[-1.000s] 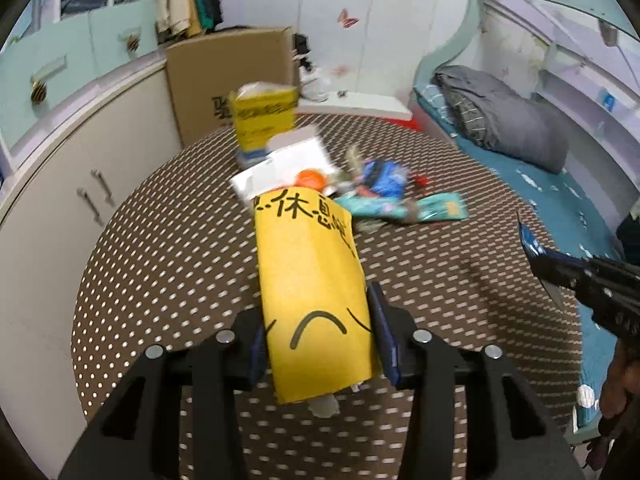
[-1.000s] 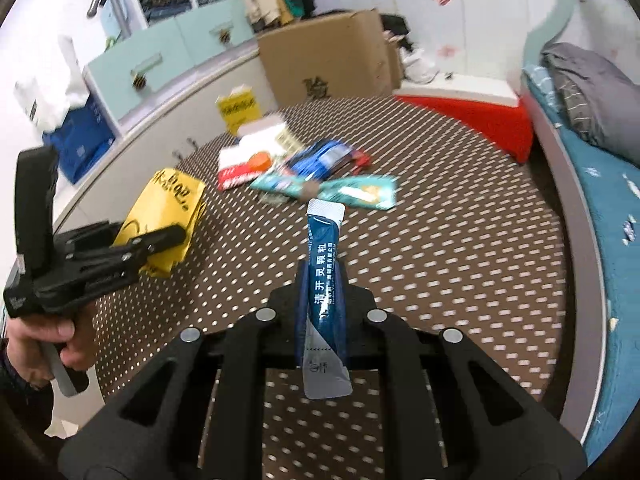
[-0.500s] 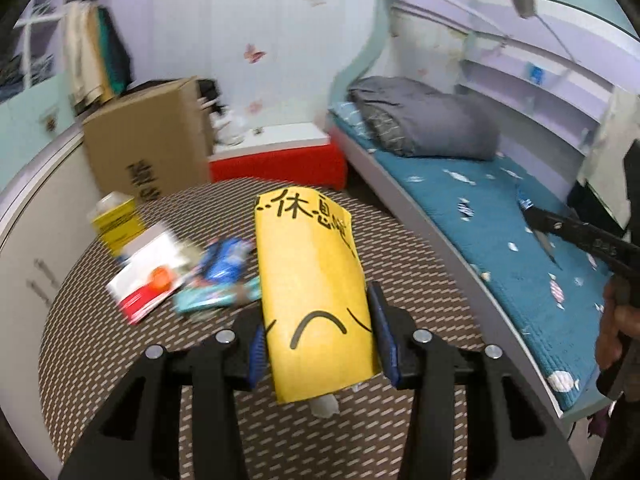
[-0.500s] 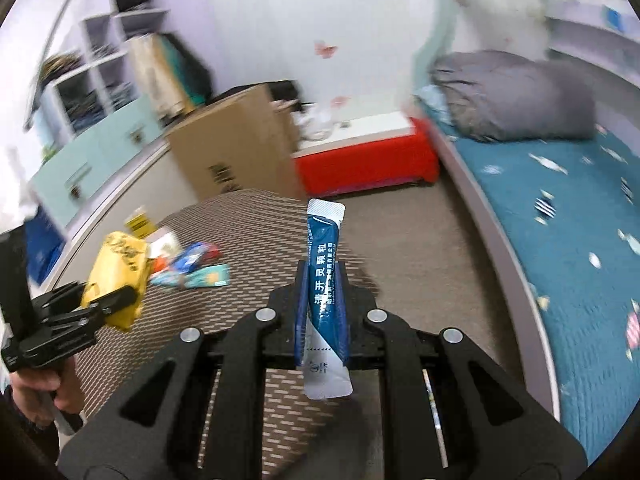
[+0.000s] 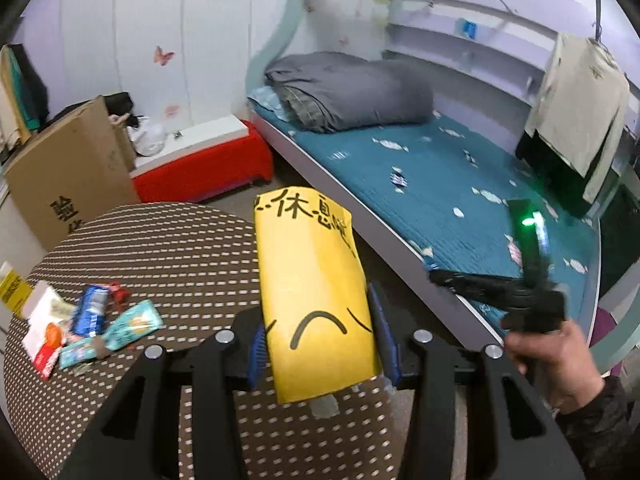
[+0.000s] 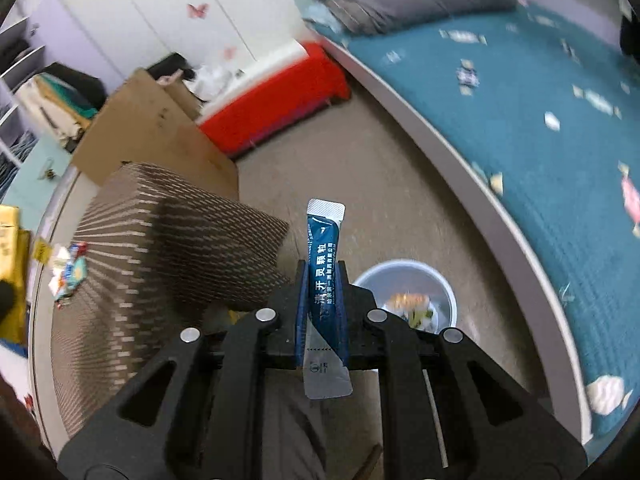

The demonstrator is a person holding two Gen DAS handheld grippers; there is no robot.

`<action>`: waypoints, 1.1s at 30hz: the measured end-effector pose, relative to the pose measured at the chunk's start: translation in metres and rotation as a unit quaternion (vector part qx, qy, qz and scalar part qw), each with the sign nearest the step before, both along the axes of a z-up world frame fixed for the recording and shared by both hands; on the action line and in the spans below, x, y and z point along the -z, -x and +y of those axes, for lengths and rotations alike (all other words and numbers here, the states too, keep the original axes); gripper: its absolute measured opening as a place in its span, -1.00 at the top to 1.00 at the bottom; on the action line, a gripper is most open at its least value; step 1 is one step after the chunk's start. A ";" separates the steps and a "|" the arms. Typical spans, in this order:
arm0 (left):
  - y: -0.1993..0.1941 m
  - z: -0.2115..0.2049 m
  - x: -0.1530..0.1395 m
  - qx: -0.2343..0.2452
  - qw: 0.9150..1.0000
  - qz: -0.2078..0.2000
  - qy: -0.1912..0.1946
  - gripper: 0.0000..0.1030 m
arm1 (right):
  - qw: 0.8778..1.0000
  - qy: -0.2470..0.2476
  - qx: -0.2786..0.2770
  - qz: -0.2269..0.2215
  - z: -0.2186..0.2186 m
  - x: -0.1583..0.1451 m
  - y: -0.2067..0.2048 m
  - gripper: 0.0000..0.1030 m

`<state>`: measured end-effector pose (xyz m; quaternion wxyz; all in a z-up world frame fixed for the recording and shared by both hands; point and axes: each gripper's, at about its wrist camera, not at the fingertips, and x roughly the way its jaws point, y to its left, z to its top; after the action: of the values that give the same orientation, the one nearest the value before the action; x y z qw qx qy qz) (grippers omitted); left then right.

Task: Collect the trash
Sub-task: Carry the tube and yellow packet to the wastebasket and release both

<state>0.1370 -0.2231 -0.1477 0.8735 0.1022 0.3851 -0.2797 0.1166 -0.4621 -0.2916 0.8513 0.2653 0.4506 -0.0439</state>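
My left gripper point(image 5: 320, 336) is shut on a yellow packet point(image 5: 312, 292) with black writing, held above the dotted brown table point(image 5: 160, 248). My right gripper point(image 6: 323, 312) is shut on a narrow blue sachet point(image 6: 322, 276), held upright over the floor. A white trash bin point(image 6: 404, 280) with some litter inside stands on the floor just right of and below the sachet. More wrappers point(image 5: 92, 328) lie on the table's left side. The right gripper also shows in the left wrist view point(image 5: 496, 288), off the table's right edge.
A bed with a teal cover point(image 5: 440, 184) runs along the right. A red bench point(image 5: 200, 168) and a cardboard box point(image 5: 68, 176) stand behind the table. Beige floor point(image 6: 380, 184) lies between table and bed.
Both grippers have swung right, away from the table's middle toward the bed side. The right gripper now hangs past the table edge with the trash bin in view.
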 end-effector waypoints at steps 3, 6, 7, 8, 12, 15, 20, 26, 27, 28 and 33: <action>-0.005 -0.021 0.012 0.013 1.000 0.014 -0.009 0.14 | 0.999 -0.023 0.005 0.027 -0.011 0.031 -0.007 0.57; -0.013 -0.043 0.027 0.026 0.999 0.032 -0.020 0.14 | 0.997 -0.034 0.035 0.051 -0.024 0.052 -0.004 -0.18; -0.015 -0.052 0.033 0.032 0.998 0.038 -0.026 0.14 | 0.997 -0.042 0.047 0.048 -0.028 0.053 0.003 -0.18; -0.018 -0.061 0.040 0.038 0.998 0.044 -0.033 0.14 | 0.997 -0.046 0.051 0.042 -0.030 0.051 0.007 -0.19; -0.027 -0.088 0.064 0.058 0.994 0.073 -0.050 0.14 | 0.996 -0.051 0.078 0.016 -0.043 0.033 0.028 -0.30; -0.032 -0.110 0.081 0.076 0.991 0.095 -0.062 0.12 | 0.994 -0.049 0.093 -0.006 -0.052 0.015 0.042 -0.37; -0.045 -0.136 0.098 0.090 0.986 0.126 -0.063 -0.54 | 0.993 -0.042 0.103 -0.032 -0.055 -0.006 0.053 -0.46; -0.053 -0.124 0.090 0.056 0.990 0.115 -0.058 -0.78 | 0.992 -0.040 0.105 -0.049 -0.046 -0.019 0.057 -0.73; -0.052 -0.117 0.087 0.050 0.991 0.110 -0.051 -0.79 | 0.992 -0.040 0.106 -0.049 -0.044 -0.019 0.057 -0.81; -0.053 -0.114 0.083 0.047 0.992 0.106 -0.047 -0.80 | 0.992 -0.037 0.107 -0.049 -0.040 -0.020 0.056 -0.87; -0.046 -0.089 0.068 0.025 0.995 0.087 -0.037 -0.81 | 0.994 -0.014 0.105 -0.039 -0.023 -0.026 0.050 -0.88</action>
<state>0.1825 -0.3125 -0.2160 0.8251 0.1196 0.4666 -0.2953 0.0667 -0.4854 -0.2655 0.8552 0.3246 0.3869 -0.1165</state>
